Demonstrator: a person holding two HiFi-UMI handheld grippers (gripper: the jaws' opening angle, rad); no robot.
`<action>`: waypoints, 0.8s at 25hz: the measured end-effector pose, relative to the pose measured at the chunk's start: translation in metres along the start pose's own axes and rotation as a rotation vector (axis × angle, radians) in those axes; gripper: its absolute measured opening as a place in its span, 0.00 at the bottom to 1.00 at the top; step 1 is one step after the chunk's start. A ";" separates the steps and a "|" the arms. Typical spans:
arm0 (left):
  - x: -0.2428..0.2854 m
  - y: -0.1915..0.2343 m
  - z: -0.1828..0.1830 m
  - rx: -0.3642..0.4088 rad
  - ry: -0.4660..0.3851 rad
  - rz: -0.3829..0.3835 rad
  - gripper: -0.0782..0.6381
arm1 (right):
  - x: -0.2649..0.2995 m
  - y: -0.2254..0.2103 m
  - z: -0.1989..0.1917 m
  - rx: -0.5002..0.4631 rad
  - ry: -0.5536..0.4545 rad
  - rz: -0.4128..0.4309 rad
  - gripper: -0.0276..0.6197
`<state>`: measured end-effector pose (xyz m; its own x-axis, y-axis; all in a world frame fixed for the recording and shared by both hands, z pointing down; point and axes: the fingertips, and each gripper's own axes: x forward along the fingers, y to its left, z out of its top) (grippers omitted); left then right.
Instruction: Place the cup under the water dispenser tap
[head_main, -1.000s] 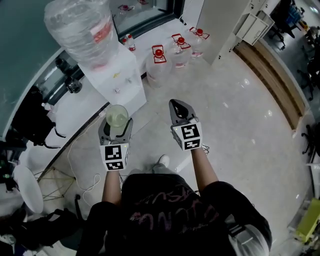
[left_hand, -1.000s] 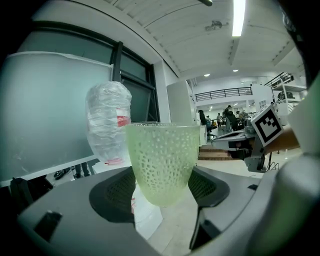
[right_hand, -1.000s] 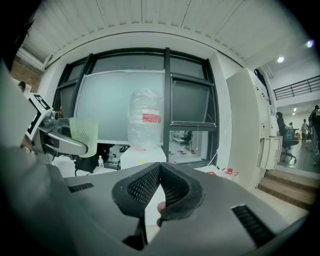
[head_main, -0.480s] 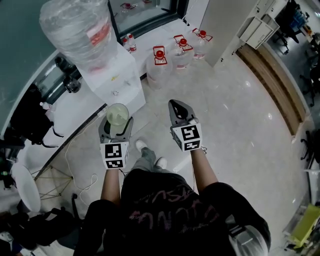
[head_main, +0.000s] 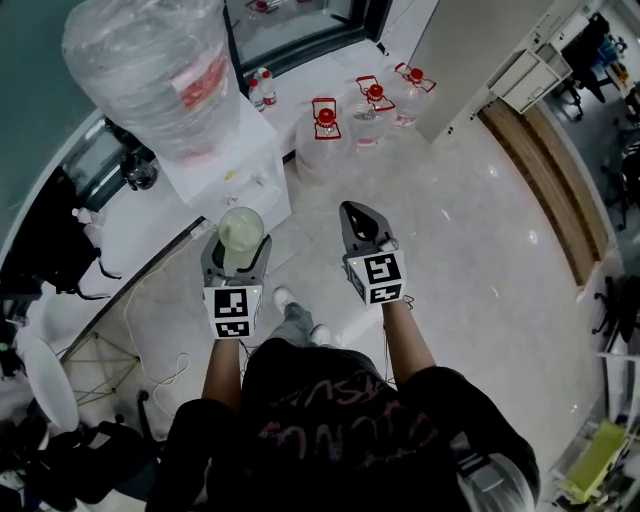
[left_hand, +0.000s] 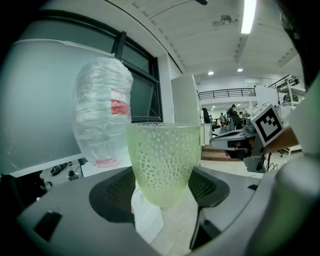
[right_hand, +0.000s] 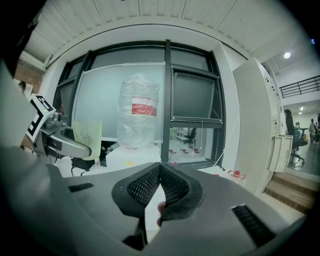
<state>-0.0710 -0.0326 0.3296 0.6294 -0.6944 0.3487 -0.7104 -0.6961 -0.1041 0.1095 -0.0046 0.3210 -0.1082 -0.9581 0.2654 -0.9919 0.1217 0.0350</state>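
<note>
Carrying step, as I judge it. The left hand-held gripper is clamped on the pale green cup, which stands upright between its pads in the air above the floor, near but short of the water dispenser. The right hand-held gripper has its jaws together on nothing. Next, the cup needs bringing forward and down under the tap, which looks too small here to pick out surely.
</note>
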 end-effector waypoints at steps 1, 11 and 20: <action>0.006 0.005 0.001 -0.001 0.001 0.001 0.58 | 0.009 -0.001 0.002 0.001 0.000 0.002 0.07; 0.049 0.046 0.012 0.005 -0.008 -0.006 0.58 | 0.077 0.001 0.017 -0.015 0.002 0.016 0.07; 0.057 0.056 0.013 0.006 -0.001 -0.008 0.58 | 0.103 0.003 0.024 -0.016 0.004 0.032 0.07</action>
<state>-0.0709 -0.1136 0.3314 0.6357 -0.6888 0.3485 -0.7032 -0.7030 -0.1067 0.0939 -0.1092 0.3253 -0.1396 -0.9525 0.2707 -0.9868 0.1564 0.0414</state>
